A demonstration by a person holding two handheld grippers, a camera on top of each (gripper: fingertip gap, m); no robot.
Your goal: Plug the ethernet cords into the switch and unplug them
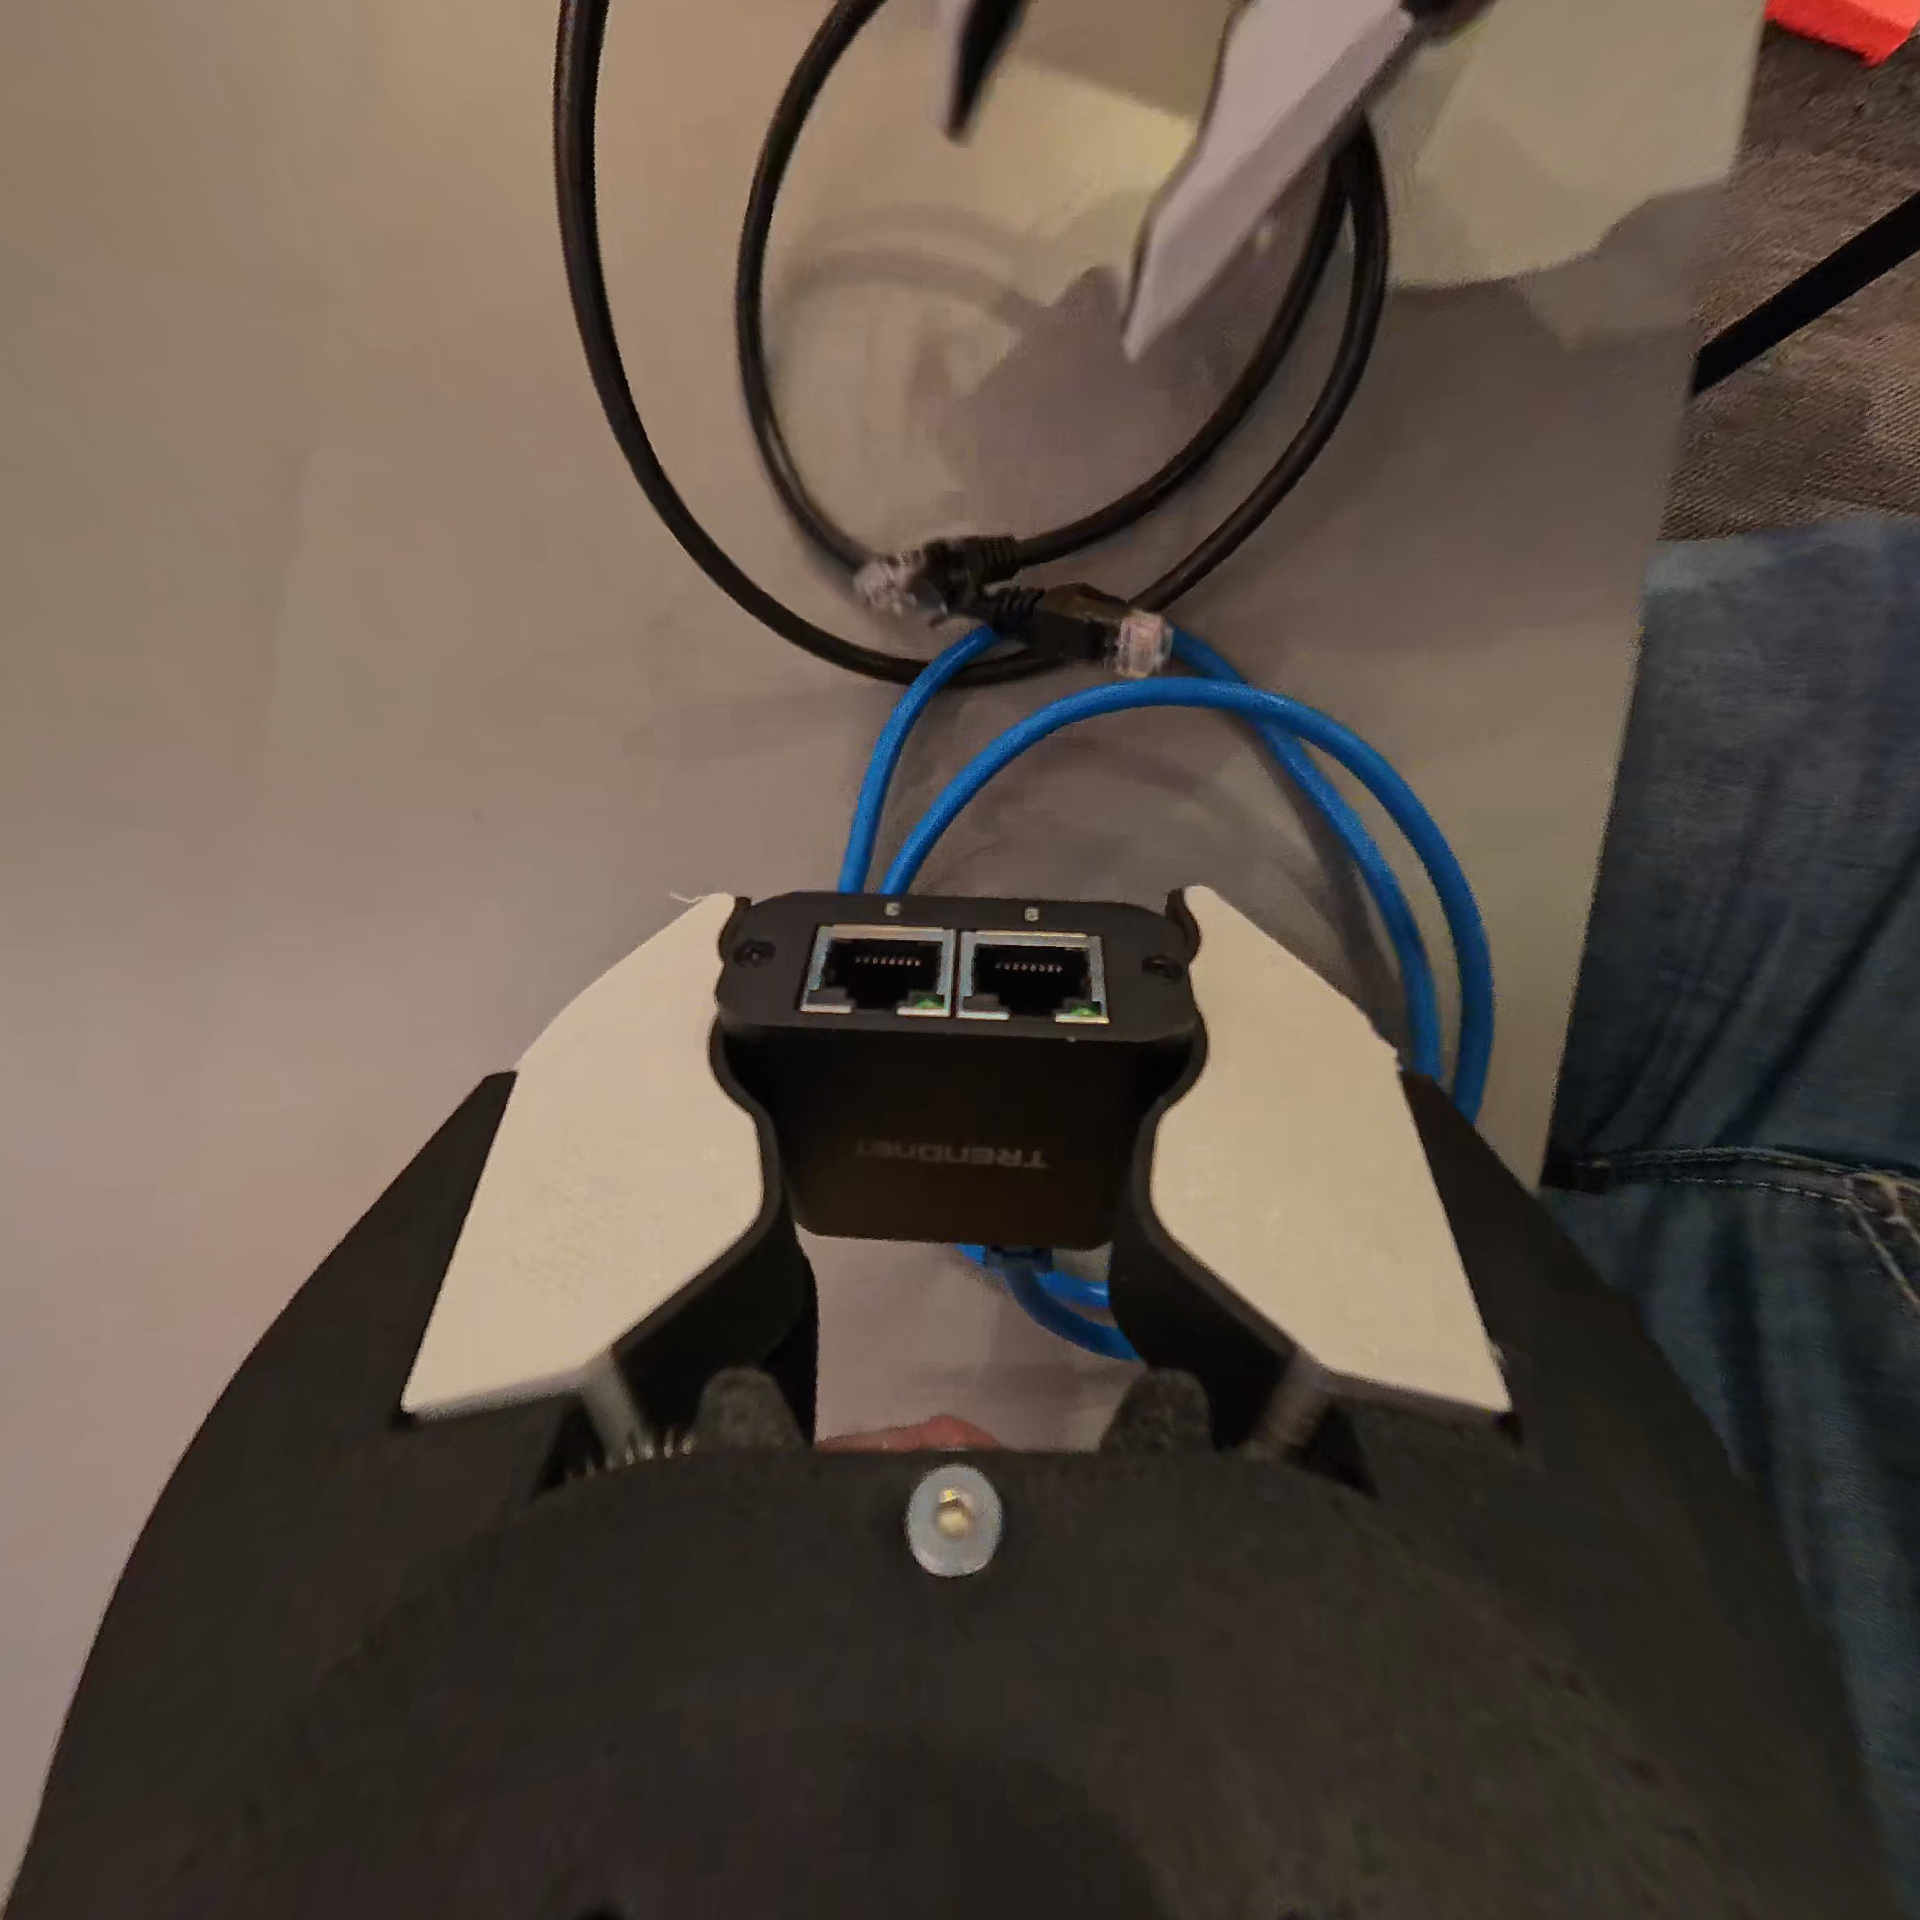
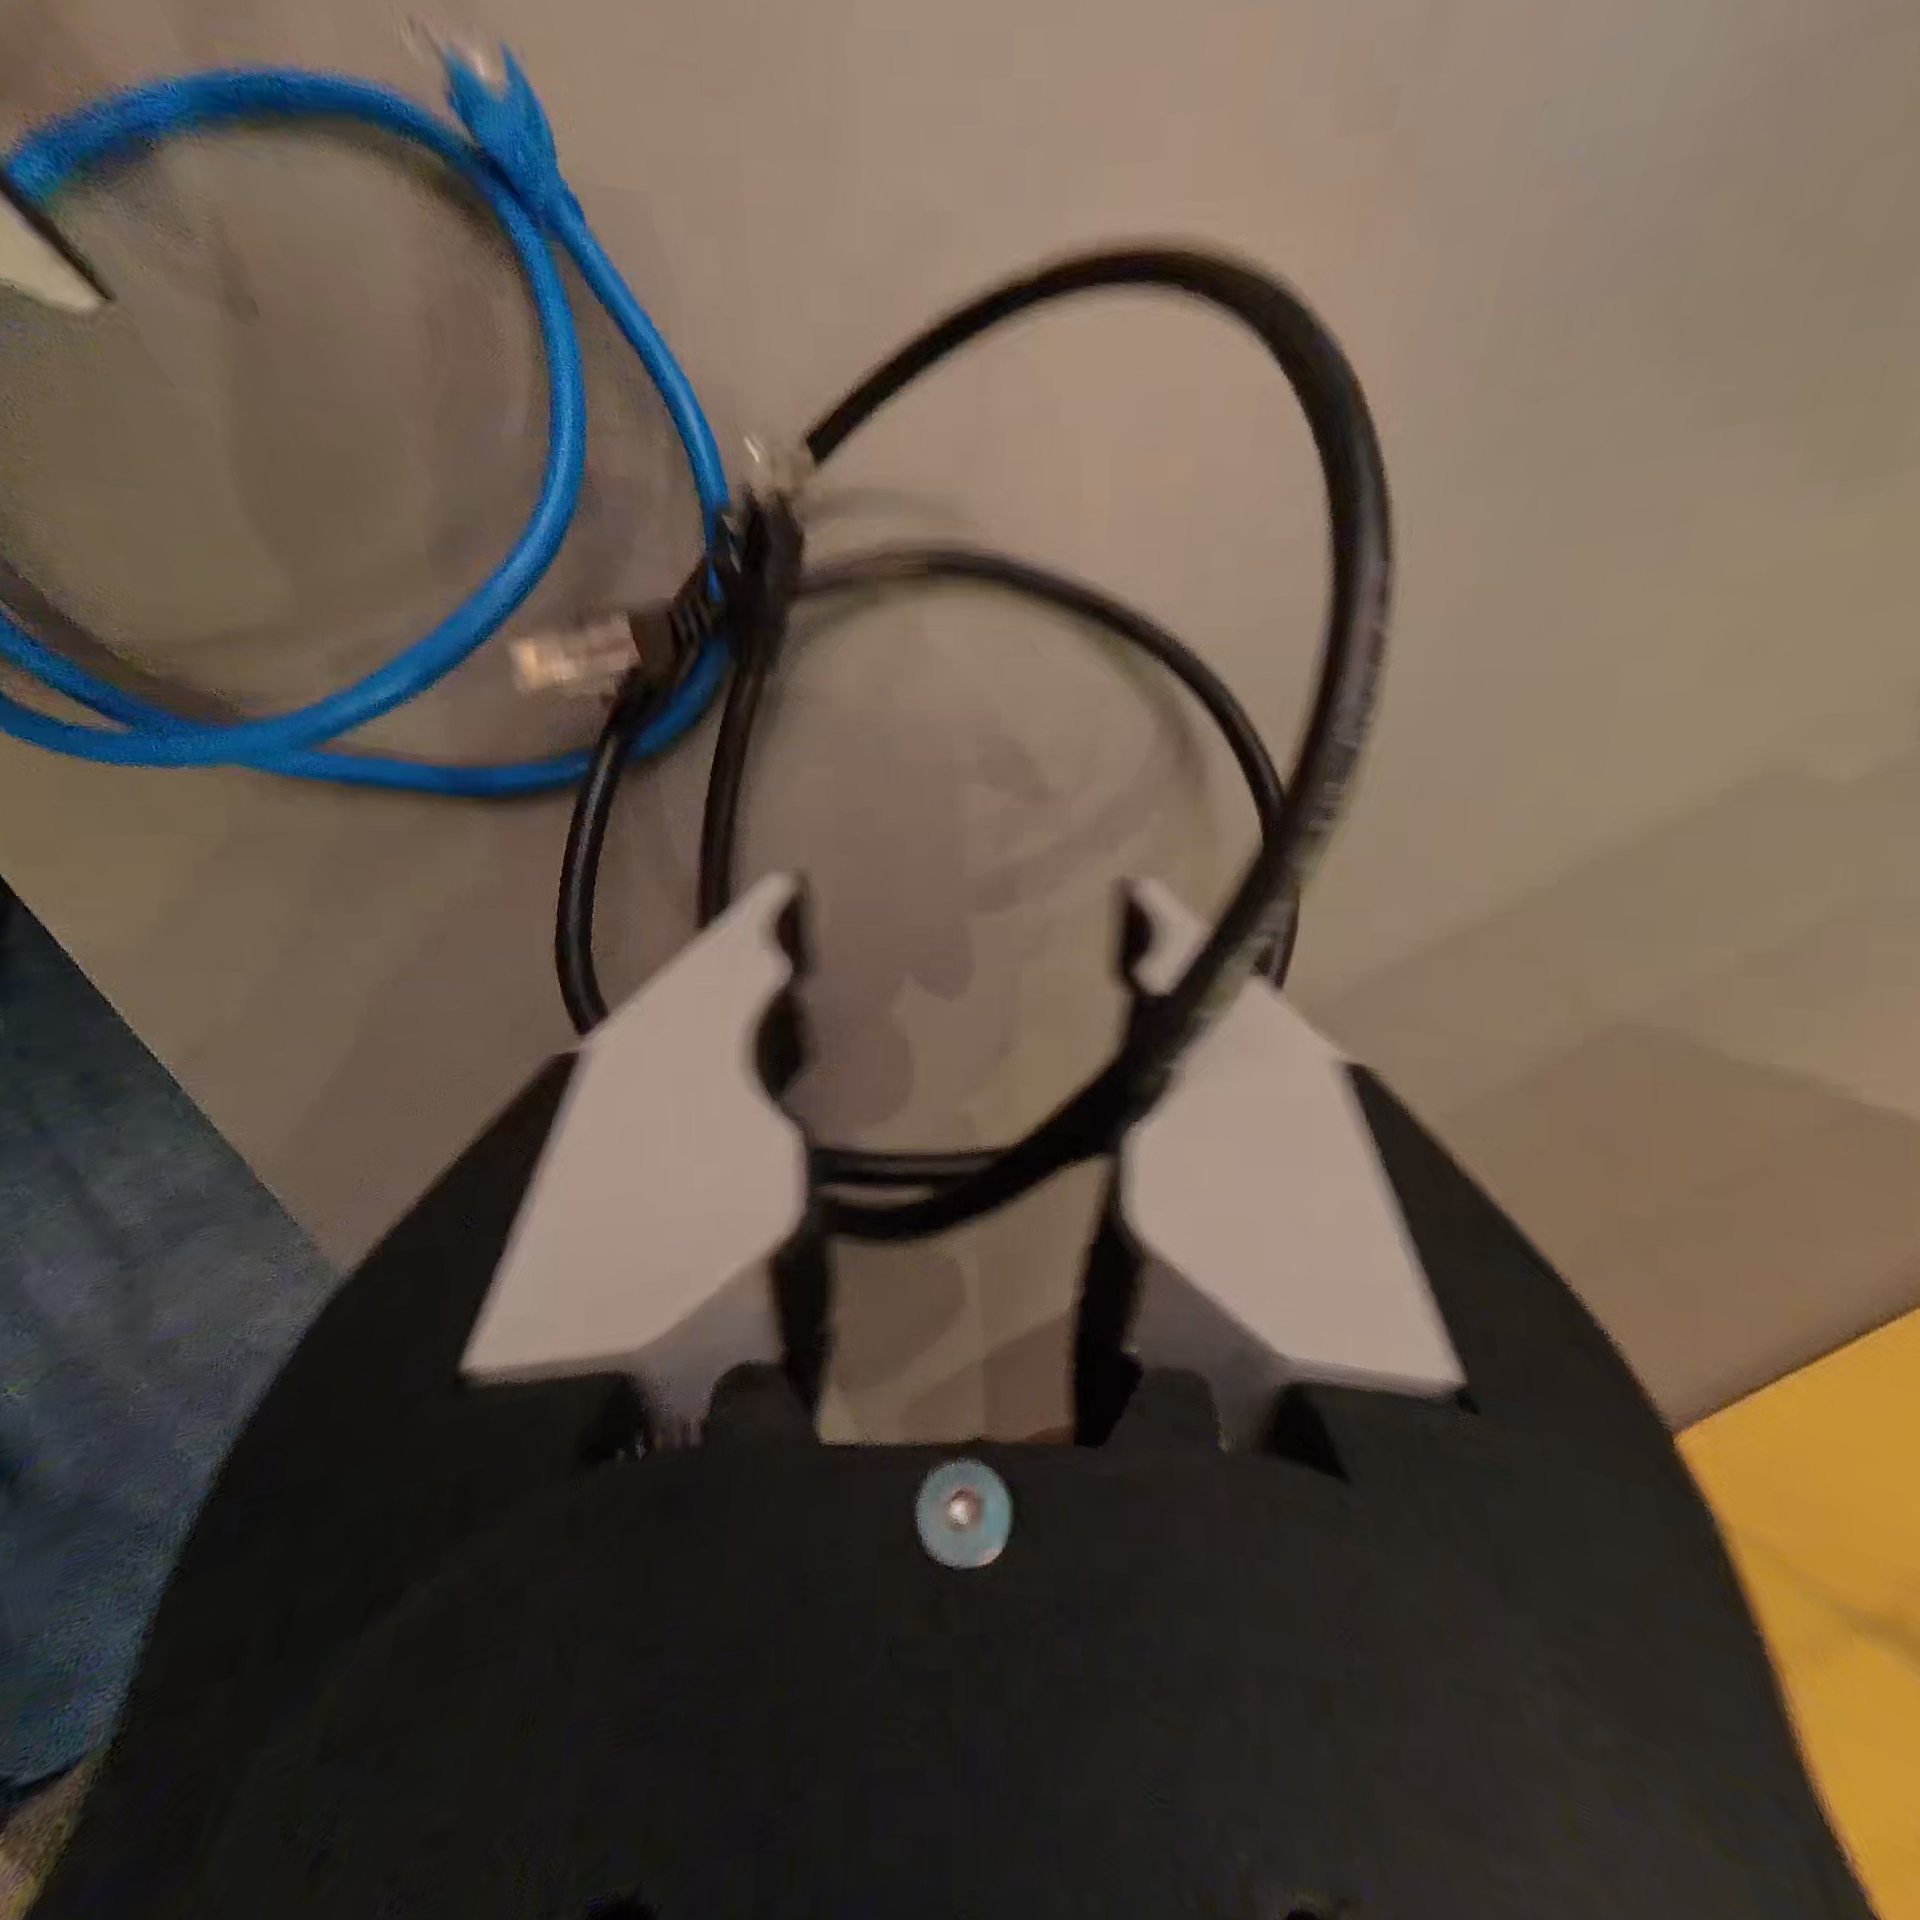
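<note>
My left gripper (image 1: 961,925) is shut on a small black switch (image 1: 951,1132) and holds it by its sides. The switch's two ports (image 1: 956,971) face away from me and are empty. Beyond it on the grey table (image 1: 312,520) lie a looped blue ethernet cord (image 1: 1351,790) and a looped black cord (image 1: 1299,499), whose clear plugs (image 1: 1138,634) are loose. My right gripper (image 2: 961,904) is open over the black cord (image 2: 1351,582), which crosses its right finger (image 2: 1278,1164). It also shows blurred in the left wrist view (image 1: 1091,156). The blue cord (image 2: 561,416) lies to its left.
A person's jeans-clad leg (image 1: 1766,935) is at the table's right edge. A red object (image 1: 1849,31) sits far right on the floor. A yellow surface (image 2: 1818,1610) is at the lower right. A blue plug end (image 1: 1023,1262) lies under the switch's near end.
</note>
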